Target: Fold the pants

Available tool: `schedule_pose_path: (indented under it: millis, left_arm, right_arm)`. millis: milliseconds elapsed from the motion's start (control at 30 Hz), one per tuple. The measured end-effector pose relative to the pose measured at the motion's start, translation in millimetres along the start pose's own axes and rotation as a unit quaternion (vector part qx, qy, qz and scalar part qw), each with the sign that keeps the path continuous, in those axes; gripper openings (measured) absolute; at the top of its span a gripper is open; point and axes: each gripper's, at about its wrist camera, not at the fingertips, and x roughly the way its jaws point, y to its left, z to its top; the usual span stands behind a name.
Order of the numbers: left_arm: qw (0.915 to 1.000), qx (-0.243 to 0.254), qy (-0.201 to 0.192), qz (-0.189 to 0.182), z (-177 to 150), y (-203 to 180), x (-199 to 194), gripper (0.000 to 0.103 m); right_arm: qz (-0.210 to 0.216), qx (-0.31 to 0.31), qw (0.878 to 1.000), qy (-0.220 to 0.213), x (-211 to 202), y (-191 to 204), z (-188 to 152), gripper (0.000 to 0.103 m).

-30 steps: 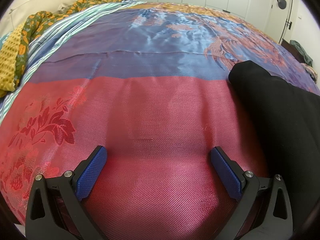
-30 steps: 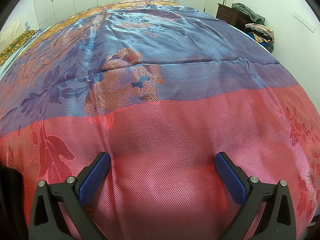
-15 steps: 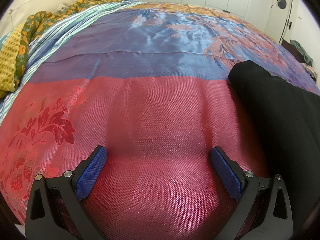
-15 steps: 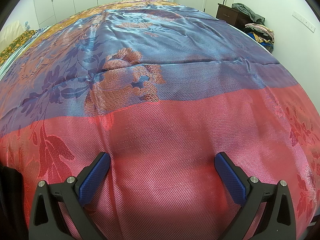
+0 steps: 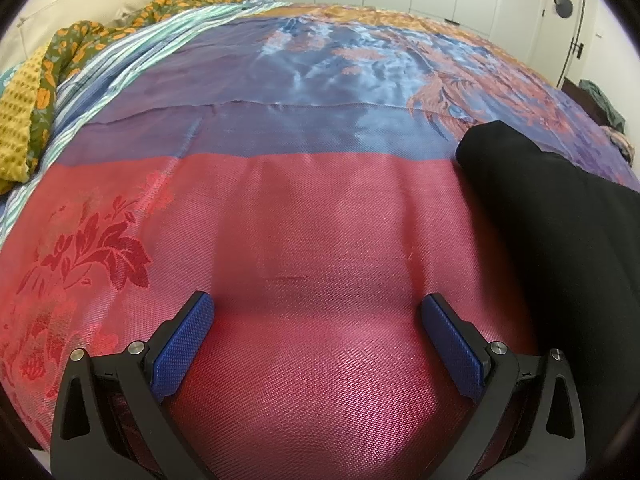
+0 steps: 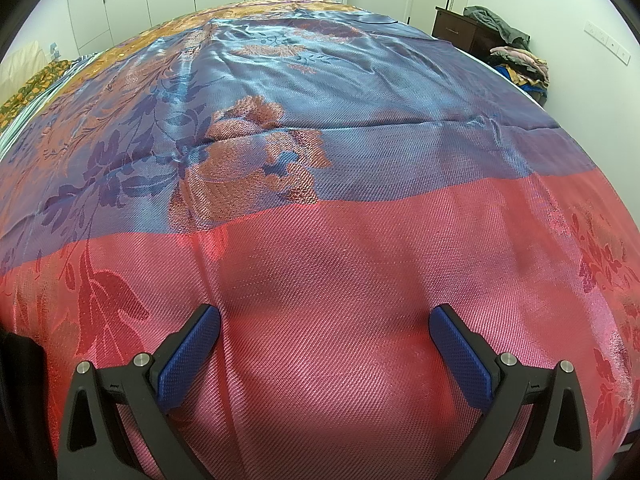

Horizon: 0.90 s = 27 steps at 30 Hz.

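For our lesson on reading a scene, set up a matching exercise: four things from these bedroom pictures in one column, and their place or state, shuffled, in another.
Column 1:
1. black folded pants
2. yellow waffle-knit blanket
3. dark wooden dresser
4. left gripper

Column 2:
A. far right corner, clothes piled on top
B. open, holding nothing
C. right of the left gripper, on the red bedspread
D. bed's left edge

Pairs: 1-C, 2-D, 3-A, 4-B

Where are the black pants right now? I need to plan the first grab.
The black pants lie on the bedspread at the right of the left wrist view, beside the open left gripper; the right wrist view shows only a dark sliver at its left edge.
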Motion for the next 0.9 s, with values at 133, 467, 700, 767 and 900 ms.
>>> schedule_pose_path:
  millis: [133, 467, 700, 767, 900]
  left_arm:
    - [0.9974, -0.037, 0.042, -0.046, 7, 13, -15, 0.101]
    - [0.9752, -0.101, 0.081, -0.180, -8, 9, -77, 0.101]
    - [0.9699, -0.068, 0.109, -0.206, 23, -28, -55, 0.101]
    - [0.9608, -0.084, 0.112, -0.239, 29, -31, -49, 0.101]
    - [0.9500, -0.078, 0.138, -0.269, 36, -47, -25, 0.100]
  right_arm:
    - [0.000, 0.000, 1.000, 0.000, 0, 0, 0, 0.103]
    - [-0.001, -0.001, 1.000, 0.003, 1, 3, 1, 0.103]
    - [0.143, 0.061, 0.987, 0.039, -27, -20, 13, 0.098]
    - [0.283, 0.091, 0.954, 0.044, -60, -24, 5, 0.098]
    - [0.469, 0.066, 0.867, 0.154, -82, 17, -29, 0.096]
